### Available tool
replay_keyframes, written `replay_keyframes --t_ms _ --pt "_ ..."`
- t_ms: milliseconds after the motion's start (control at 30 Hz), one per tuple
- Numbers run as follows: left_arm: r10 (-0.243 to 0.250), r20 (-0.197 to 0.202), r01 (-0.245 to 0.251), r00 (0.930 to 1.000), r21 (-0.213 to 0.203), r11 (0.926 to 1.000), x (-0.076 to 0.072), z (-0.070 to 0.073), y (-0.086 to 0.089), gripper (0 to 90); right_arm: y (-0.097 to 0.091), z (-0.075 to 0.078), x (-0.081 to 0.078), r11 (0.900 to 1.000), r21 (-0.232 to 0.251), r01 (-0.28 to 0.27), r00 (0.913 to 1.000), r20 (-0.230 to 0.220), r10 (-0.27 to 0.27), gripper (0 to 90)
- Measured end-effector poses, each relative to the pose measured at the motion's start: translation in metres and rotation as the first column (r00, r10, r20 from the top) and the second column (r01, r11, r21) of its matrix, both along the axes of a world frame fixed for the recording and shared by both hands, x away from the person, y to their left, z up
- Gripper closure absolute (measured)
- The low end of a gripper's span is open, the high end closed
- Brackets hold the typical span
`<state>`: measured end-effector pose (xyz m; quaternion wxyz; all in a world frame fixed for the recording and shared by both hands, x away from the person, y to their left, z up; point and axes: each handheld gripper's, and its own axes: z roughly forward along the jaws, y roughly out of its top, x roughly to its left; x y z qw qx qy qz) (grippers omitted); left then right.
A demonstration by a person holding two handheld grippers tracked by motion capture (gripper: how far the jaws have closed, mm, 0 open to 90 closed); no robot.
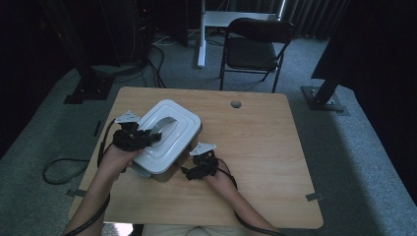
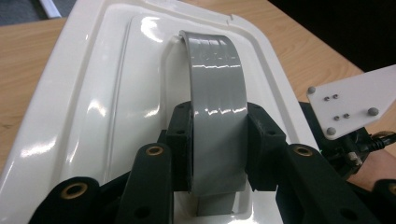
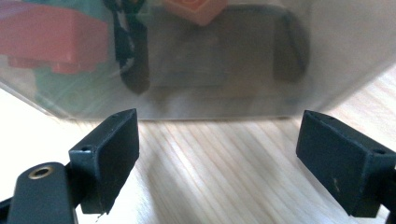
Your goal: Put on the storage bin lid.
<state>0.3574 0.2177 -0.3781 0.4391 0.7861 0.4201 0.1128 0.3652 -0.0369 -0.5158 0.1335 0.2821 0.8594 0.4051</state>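
A storage box with a white lid (image 1: 167,132) and a grey arched handle (image 1: 156,132) sits on the left half of the wooden table (image 1: 255,142). My left gripper (image 1: 147,136) reaches over the lid from the left and is shut on that handle (image 2: 218,112), both pads (image 2: 182,144) pressing its sides. My right gripper (image 1: 189,173) rests low on the table by the box's near right side, jaws open and empty (image 3: 217,154). Close ahead of them is the box's translucent wall (image 3: 210,79), with blurred red, orange and green blocks (image 3: 46,37) inside.
A black folding chair (image 1: 253,46) and a white stand leg (image 1: 200,34) are beyond the far table edge. A small round hole (image 1: 236,103) marks the tabletop at the back. The right gripper's grey plate (image 2: 350,105) sits beside the lid.
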Motion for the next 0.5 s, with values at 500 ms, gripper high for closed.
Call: replay_keyframes --t_ms 500 --pt "0.001 -0.054 -0.002 0.9985 -0.010 0.9999 0.006 -0.015 0.002 67.6 -0.026 0.008 -0.008 0.9998 0.011 0.013 0.9999 0.006 -0.013 13.1"
